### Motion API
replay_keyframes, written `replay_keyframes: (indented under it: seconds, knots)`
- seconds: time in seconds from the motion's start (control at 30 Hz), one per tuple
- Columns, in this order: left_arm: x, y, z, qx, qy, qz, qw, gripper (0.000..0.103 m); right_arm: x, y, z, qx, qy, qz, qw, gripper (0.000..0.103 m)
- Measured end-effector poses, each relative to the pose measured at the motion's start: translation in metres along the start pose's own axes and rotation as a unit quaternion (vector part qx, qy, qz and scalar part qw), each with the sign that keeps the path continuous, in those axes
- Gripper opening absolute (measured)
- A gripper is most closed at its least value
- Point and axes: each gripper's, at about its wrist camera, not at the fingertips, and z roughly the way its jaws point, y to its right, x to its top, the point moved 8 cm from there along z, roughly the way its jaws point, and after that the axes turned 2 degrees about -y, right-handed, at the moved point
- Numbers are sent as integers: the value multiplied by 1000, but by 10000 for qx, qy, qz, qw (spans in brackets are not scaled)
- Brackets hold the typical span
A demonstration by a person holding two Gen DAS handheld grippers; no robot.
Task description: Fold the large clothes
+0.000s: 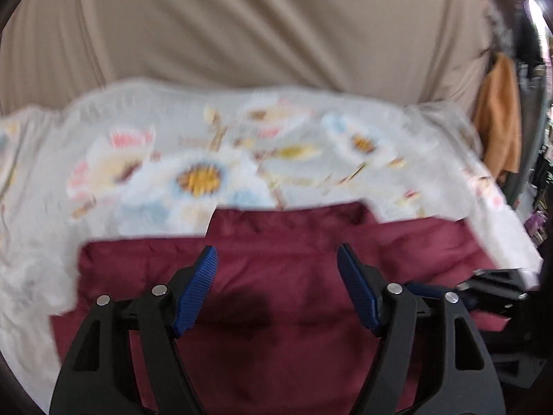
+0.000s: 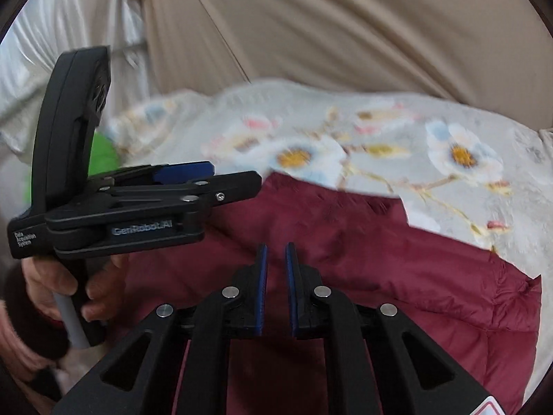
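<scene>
A dark red padded garment (image 1: 276,276) lies spread on a bed covered with a pale sheet printed with large white, blue and pink flowers (image 1: 193,159). The sheet shows on the far side of the garment in both views, and on the left and right of it in the left wrist view. Behind the bed hangs a wide beige curtain (image 1: 242,27) with soft diagonal folds, filling the upper part of both pictures. At the right edge of the left wrist view an orange-brown cloth (image 1: 497,117) hangs beside the curtain, next to a bright light and a blurred, cluttered strip of room. In the right wrist view something white and shiny (image 2: 69,10) stands left of the curtain, and a small green patch (image 2: 102,155) shows behind the other tool. The left gripper (image 1: 276,259) hangs over the garment with its blue pads wide apart and nothing between them. The right gripper (image 2: 275,252) is also above the garment, its pads nearly together with only a thin gap, empty. A hand (image 2: 69,287) grips the left tool's handle.
</scene>
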Motion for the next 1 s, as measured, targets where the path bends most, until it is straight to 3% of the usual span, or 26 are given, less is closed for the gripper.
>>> replay_keyframes:
  seconds: [0.1,0.17,0.3,0.37,0.43,0.47,0.53,0.67,1.0]
  knots:
    - [-13,-37,21,205,-265,-354,9988,69,-10,49,6,-162,-152,464,9987,0]
    - [-19,-65,24,221,-292,-678,9970,68,-17,85,0,-319,-122,900,9954,0]
    - [-34,-106,20,351,-168,-914,9951,62,-29,151,-17,-775,41,1596,9841,0]
    - [-37,-117,13,606,-75,-930,9938,62,-37,180,-23,-1020,104,1903,9764,0]
    - [-39,-131,9,869,-28,-1037,9908,61,-46,200,-24,-1111,71,2153,9702,0]
    - [-41,-139,7,828,-3,-1217,9891,61,-52,207,-20,-1084,-1,2253,9682,0]
    - [-43,-149,8,717,11,-1451,9868,60,-57,211,-13,-1005,-109,2359,9665,0]
    - [-49,-156,13,709,-26,-1628,9841,61,-59,208,-6,-1371,-237,2151,9666,0]
    - [-48,-153,18,938,-246,-1486,9841,62,-55,208,-16,-1514,-142,2172,9642,0]
